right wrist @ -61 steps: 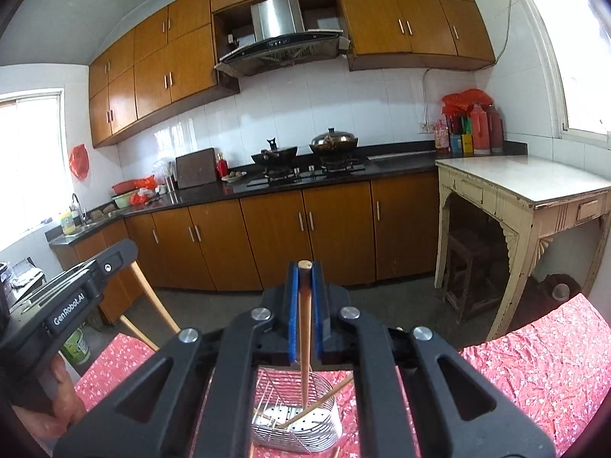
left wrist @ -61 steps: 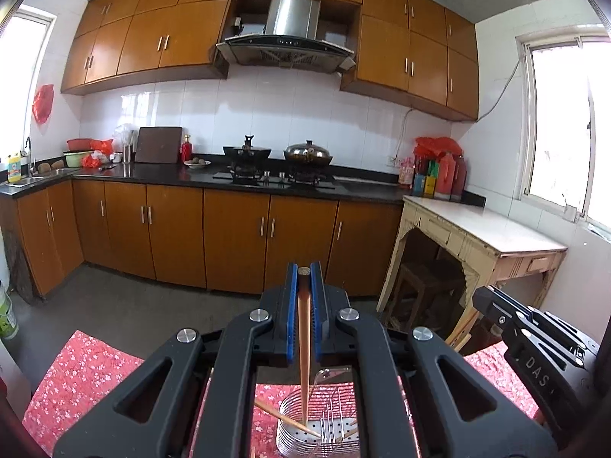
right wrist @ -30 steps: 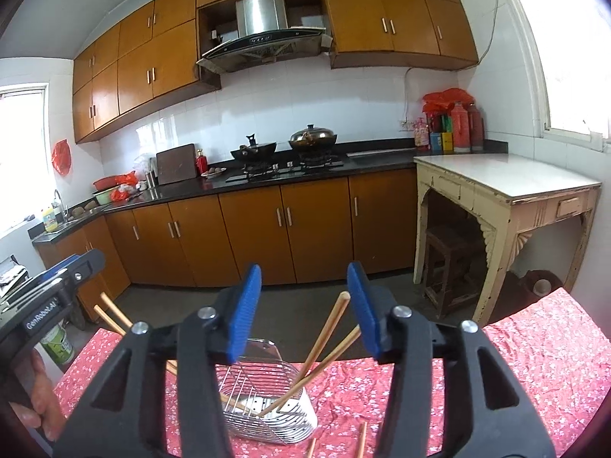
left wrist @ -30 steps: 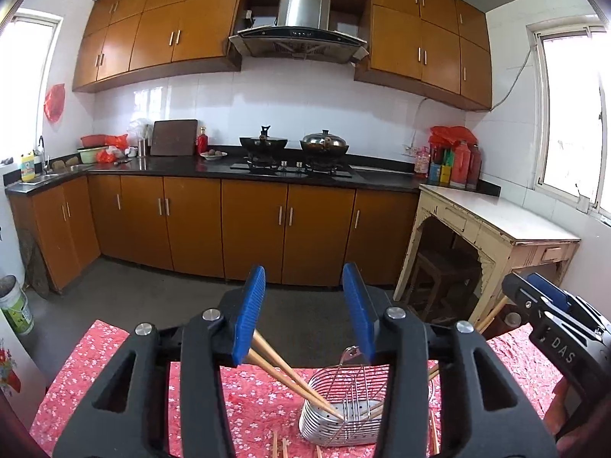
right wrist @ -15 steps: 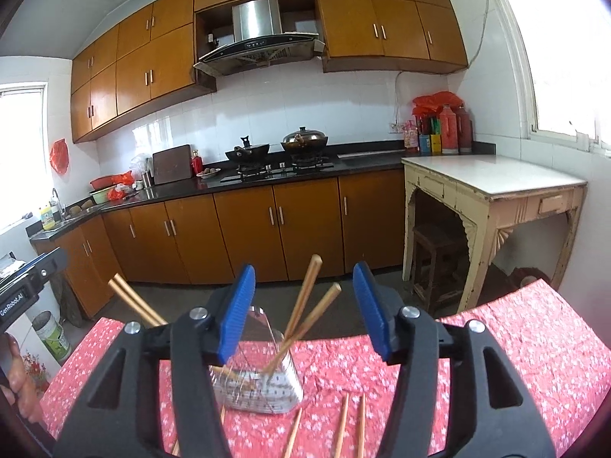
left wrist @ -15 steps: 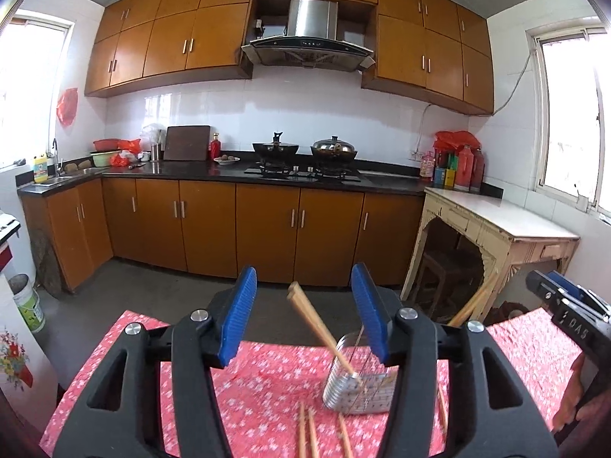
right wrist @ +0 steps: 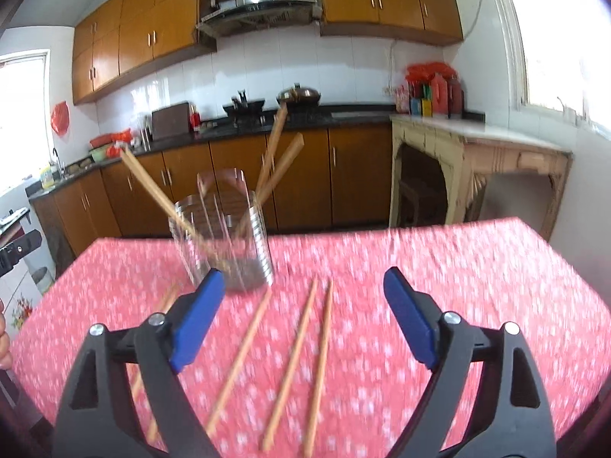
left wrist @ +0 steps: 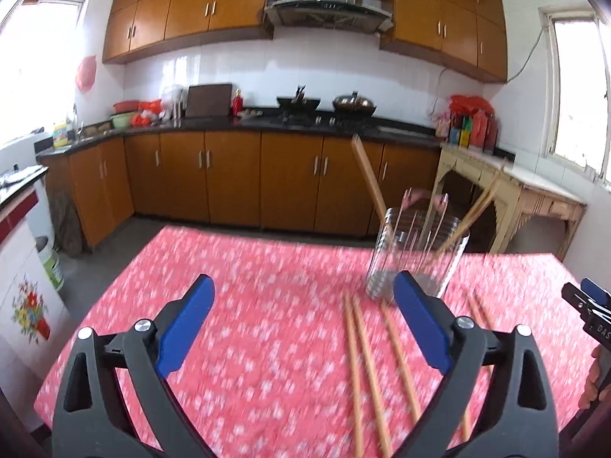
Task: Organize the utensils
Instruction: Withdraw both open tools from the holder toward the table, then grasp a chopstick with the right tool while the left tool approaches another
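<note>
Both grippers, clamped on chopsticks two seconds ago, now hang spread and empty, left gripper (left wrist: 301, 328) and right gripper (right wrist: 301, 318); loose chopsticks (right wrist: 292, 358) lie before the wire holder (right wrist: 223, 236); delivered sticks (right wrist: 277, 160) lean inside; next pair awaits.

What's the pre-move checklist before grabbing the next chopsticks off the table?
1. Left gripper empty, jaws wide apart: ok.
2. Right gripper empty, jaws wide apart: ok.
3. Wire holder upright on the red tablecloth: ok.
4. Chopsticks already dropped in lean inside the holder, none hanging out over the table: ok.
5. Loose chopsticks lie flat and apart from each other, nothing on top of them: ok.
6. Exact count and position of loose chopsticks: cannot tell, both views are motion-blurred and some lie partly behind the gripper bodies.
</note>
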The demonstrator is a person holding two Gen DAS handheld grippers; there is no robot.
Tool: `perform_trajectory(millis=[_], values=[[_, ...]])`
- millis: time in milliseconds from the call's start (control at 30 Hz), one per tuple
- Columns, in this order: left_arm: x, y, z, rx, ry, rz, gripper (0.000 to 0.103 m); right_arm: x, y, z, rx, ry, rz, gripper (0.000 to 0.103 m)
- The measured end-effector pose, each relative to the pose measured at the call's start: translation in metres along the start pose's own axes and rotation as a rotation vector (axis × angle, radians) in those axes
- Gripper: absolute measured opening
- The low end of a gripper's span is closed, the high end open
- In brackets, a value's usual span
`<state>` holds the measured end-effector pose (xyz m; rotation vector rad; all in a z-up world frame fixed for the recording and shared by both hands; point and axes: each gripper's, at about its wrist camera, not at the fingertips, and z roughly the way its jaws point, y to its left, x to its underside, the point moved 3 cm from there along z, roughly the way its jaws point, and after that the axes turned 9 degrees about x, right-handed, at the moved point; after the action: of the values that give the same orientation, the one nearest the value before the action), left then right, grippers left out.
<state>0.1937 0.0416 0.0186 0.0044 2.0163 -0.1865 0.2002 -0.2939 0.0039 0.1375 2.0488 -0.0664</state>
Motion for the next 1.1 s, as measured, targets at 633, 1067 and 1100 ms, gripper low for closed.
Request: perform_trajectory(millis=[633,1067,1100], values=[[0.117,-0.013,-0.008,0.068,0.100,0.027,0.098,0.143,-0.006,0.019,0.056,0.253,0.063,0.041],[0.144,-0.026,0.007,0.070,0.180,0.062,0.089,0.149,0.007,0.022,0.100,0.220,0.008,0.020],[0.145,-0.027,0.008,0.066,0.187,0.065,0.086,0.149,0.008,0.022,0.104,0.218,0.007,0.019]])
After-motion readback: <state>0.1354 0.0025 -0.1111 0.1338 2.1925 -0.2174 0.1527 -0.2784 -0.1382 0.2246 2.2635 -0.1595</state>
